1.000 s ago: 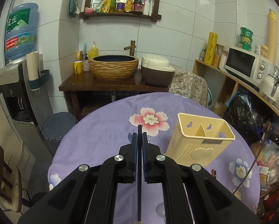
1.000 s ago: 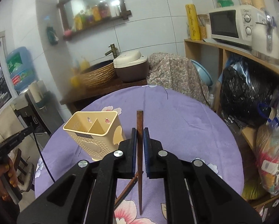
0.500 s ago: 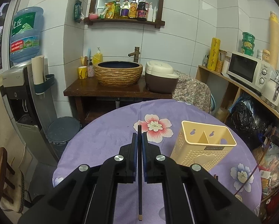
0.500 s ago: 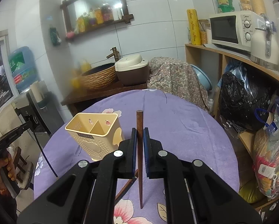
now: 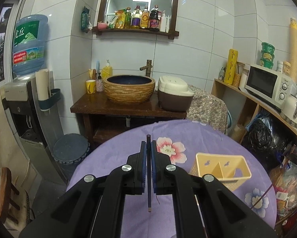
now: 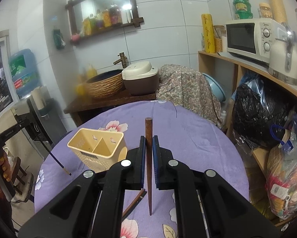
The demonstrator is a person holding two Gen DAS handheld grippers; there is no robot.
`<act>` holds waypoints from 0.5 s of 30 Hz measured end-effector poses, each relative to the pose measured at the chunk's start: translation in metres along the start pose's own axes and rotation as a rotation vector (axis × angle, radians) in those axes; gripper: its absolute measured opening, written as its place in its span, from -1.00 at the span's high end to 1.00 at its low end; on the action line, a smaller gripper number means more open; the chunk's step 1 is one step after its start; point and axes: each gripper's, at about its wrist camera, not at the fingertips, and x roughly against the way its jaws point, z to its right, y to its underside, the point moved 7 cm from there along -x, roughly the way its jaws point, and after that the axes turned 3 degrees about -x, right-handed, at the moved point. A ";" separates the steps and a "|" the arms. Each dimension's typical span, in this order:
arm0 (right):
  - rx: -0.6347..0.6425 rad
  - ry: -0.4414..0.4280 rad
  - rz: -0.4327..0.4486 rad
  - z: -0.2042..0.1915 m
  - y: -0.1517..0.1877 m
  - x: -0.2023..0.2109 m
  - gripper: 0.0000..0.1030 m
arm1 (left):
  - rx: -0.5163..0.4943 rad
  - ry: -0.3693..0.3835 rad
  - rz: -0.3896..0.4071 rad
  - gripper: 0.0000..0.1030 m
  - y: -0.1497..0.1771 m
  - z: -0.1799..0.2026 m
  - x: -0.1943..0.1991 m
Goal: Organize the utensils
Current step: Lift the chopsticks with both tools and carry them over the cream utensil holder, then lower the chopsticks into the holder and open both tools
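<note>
My left gripper (image 5: 148, 144) is shut on a dark blue chopstick (image 5: 148, 178), held upright above the purple flowered tablecloth (image 5: 198, 138). The cream two-compartment utensil holder (image 5: 221, 168) stands to its right and lower. My right gripper (image 6: 148, 140) is shut on a brown wooden chopstick (image 6: 148, 138), held upright, with the holder (image 6: 96, 148) to its left. The left gripper with its blue chopstick (image 6: 57, 159) shows at the far left of the right wrist view, left of the holder. More chopsticks (image 6: 134, 201) lie on the cloth under the right gripper.
A wooden counter with a woven basin (image 5: 128, 89) and rice cooker (image 5: 174, 95) stands behind the table. A water dispenser (image 5: 27, 99) is at the left. Shelves with a microwave (image 6: 247, 37) and bags run along the right.
Both grippers have risen, so the table and holder sit lower in view. The left gripper has drawn back from the holder. Both chopsticks stay gripped.
</note>
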 end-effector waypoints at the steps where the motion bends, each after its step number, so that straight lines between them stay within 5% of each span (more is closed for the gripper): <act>1: 0.002 -0.002 0.004 -0.001 -0.006 0.000 0.85 | -0.002 -0.002 0.008 0.89 -0.009 0.000 0.001; 15: 0.077 -0.118 0.221 -0.081 -0.151 0.057 0.85 | -0.008 0.104 0.222 0.89 -0.148 0.055 0.069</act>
